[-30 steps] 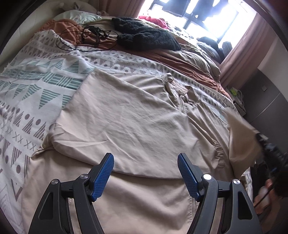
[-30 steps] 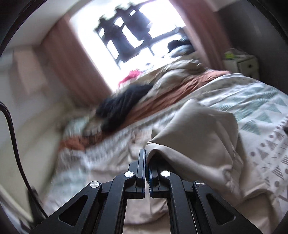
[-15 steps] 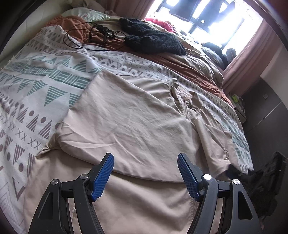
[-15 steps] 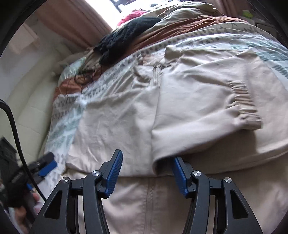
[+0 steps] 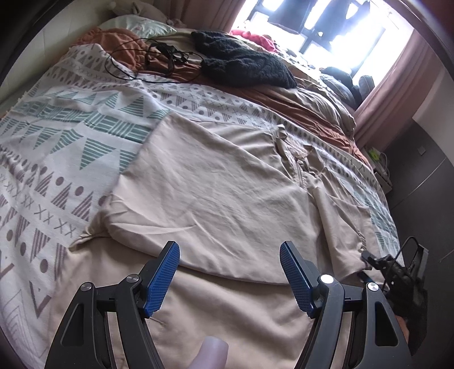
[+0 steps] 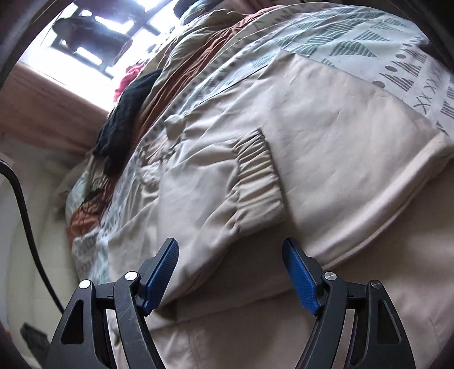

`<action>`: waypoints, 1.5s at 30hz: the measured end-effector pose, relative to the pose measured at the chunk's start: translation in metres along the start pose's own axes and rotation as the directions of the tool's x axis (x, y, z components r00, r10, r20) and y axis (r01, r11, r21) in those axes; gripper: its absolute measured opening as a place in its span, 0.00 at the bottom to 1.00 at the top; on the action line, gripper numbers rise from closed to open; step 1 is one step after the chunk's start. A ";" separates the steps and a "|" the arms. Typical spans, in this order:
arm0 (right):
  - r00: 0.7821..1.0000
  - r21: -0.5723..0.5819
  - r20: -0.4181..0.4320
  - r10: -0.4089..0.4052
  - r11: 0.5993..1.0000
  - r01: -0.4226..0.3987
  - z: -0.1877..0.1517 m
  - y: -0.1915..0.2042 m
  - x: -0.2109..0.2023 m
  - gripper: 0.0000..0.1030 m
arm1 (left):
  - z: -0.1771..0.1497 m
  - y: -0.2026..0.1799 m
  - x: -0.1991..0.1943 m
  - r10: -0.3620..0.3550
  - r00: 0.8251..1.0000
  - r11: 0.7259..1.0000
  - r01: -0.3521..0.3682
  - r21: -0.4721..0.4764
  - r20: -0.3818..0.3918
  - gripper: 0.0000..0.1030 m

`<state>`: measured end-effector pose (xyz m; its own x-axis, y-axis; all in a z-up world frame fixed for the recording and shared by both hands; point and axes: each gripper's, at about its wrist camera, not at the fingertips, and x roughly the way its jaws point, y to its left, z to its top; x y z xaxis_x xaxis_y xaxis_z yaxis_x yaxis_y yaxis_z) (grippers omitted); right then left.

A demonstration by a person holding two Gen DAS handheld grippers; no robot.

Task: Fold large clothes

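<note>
A large beige jacket [image 5: 215,193] lies spread on the patterned bedspread [image 5: 56,136], with both sides folded in over its middle. Its zip and collar [image 5: 298,159] point to the far side. In the right wrist view the jacket [image 6: 340,136] shows a folded sleeve with an elastic cuff [image 6: 258,173] lying on top. My left gripper [image 5: 229,272] is open and empty just above the jacket's near fold edge. My right gripper [image 6: 229,272] is open and empty, just above the folded sleeve. The right gripper also shows at the bed's right edge in the left wrist view [image 5: 380,261].
A black knitted garment [image 5: 241,65] and a tangle of black cable [image 5: 159,59] lie at the far end of the bed on a rust-brown sheet [image 5: 298,105]. A pillow [image 5: 136,24] sits at the far left. Window and pink curtain [image 5: 397,79] stand beyond.
My right gripper was shut on the jacket's sleeve, carried it over onto the jacket, then opened and let it go. The left gripper stayed open and barely moved.
</note>
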<state>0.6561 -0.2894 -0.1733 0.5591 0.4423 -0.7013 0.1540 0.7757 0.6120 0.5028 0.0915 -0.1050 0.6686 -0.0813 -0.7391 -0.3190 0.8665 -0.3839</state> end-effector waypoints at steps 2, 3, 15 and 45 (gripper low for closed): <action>0.999 0.011 0.033 0.009 1.000 -0.009 0.001 -0.002 0.004 0.31 | 0.001 0.004 -0.005 0.019 1.000 1.000 -0.019 0.012 0.013 0.72; 0.999 0.022 0.032 0.029 0.999 -0.030 0.001 -0.004 0.004 0.07 | 0.001 0.007 -0.007 0.030 0.999 0.999 -0.031 0.018 0.020 0.72; 0.978 -0.226 0.166 0.124 0.971 -0.085 -0.027 0.095 -0.033 0.06 | 0.015 0.069 -0.035 0.130 0.989 0.991 -0.132 0.026 0.068 0.72; 0.997 -0.473 -0.069 0.017 0.880 -0.048 -0.099 0.160 0.005 0.60 | 0.021 0.108 -0.056 0.111 0.993 0.993 -0.109 -0.038 0.040 0.72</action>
<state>0.6027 -0.1184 -0.1157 0.5044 0.4855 -0.7140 -0.2767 0.8742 0.3990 0.4453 0.1996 -0.0935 0.6552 0.0347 -0.7547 -0.4157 0.8507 -0.3218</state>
